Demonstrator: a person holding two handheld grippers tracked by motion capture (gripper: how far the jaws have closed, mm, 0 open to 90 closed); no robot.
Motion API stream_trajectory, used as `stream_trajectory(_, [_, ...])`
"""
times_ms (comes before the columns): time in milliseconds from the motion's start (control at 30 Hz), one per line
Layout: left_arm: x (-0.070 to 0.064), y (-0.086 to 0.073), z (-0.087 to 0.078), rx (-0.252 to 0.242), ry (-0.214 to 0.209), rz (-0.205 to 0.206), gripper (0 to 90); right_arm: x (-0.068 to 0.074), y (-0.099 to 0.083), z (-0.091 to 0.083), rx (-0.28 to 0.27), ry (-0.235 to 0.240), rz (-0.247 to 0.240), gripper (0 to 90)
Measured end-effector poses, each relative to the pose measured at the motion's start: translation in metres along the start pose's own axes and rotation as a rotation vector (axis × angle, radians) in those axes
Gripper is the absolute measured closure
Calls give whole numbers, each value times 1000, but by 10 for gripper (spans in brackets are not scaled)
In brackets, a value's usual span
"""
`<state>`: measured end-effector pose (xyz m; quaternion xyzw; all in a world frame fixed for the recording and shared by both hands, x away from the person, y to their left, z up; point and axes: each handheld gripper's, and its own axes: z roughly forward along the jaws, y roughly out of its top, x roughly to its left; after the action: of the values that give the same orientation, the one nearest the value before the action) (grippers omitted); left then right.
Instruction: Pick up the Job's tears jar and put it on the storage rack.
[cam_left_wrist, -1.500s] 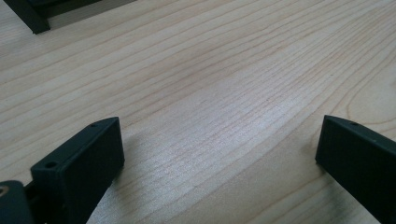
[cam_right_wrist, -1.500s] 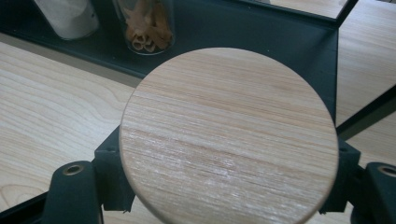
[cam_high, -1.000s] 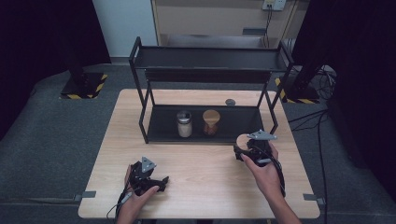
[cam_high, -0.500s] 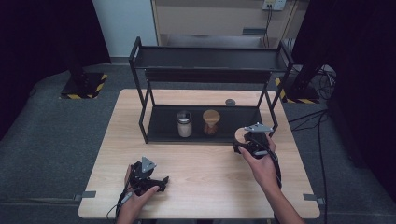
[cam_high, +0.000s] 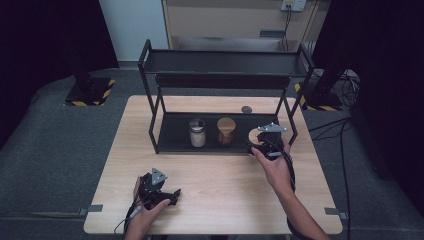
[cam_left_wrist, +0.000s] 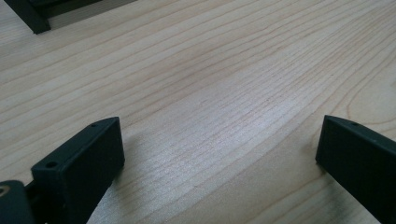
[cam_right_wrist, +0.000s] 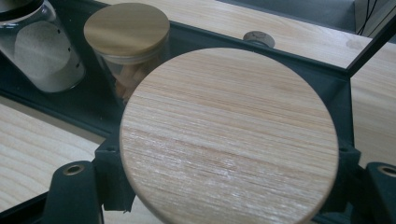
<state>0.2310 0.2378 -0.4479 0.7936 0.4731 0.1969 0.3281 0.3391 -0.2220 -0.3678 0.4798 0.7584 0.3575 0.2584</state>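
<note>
Jar with the round wooden lid sits clamped in the right gripper at the rack's bottom shelf, high view. Left gripper view: jaws spread wide over bare table. Right gripper view: pale, grainy lid pinched between both jaws, beside another wood-topped jar.

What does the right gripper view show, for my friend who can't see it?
The right gripper holds a jar by its round wooden lid, close up. Behind it, on the black shelf, stand a wooden-lidded jar and a jar of white powder.
</note>
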Motion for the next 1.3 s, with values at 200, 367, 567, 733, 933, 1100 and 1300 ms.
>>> stream_trajectory(200, [0,0,0,0,0,0,0,2,6,6,-2,-13,-5,258])
stream_trajectory(367, [0,0,0,0,0,0,0,1,11,13,-1,-16,10,258])
stream_trajectory(567, [0,0,0,0,0,0,0,1,17,22,5,-26,24,258])
stream_trajectory(733, [0,0,0,0,0,0,0,0,20,26,-7,-32,29,258])
stream_trajectory(933, [0,0,0,0,0,0,0,0,23,33,-9,-40,30,258])
stream_trajectory(1100, [0,0,0,0,0,0,0,-1,24,40,-3,-45,32,258])
stream_trajectory(1300, [0,0,0,0,0,0,0,-2,25,47,4,-46,36,258])
